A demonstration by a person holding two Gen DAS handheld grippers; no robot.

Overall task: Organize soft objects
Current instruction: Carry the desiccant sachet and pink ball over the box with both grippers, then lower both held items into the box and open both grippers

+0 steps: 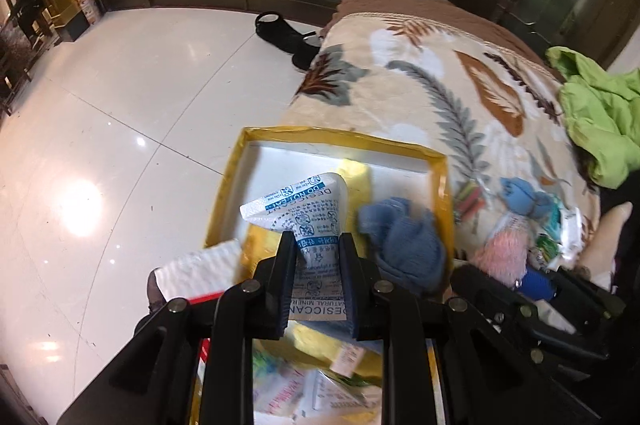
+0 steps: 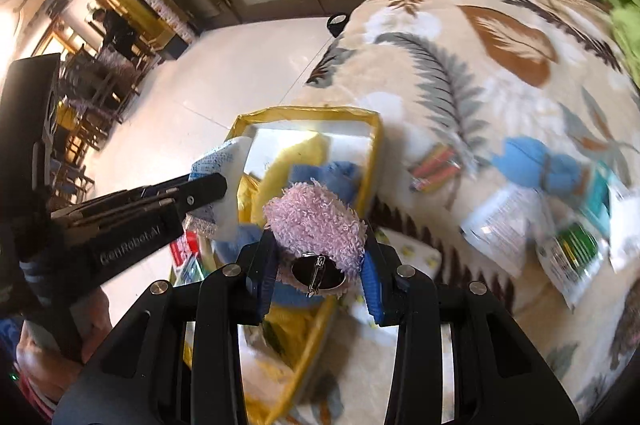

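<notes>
Desiccant packet (image 1: 308,221) is sitting clamped in my L gripper (image 1: 316,245) above the yellow box (image 1: 440,193). R gripper (image 2: 320,253) is gripping a pink fuzzy brooch (image 2: 316,229), box at 12 o'clock.

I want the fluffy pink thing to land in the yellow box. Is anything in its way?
Nothing blocks it. The right gripper holds the pink fluffy brooch right over the yellow box. The box already has a blue cloth and yellow cloth inside, but it is open on top.
</notes>
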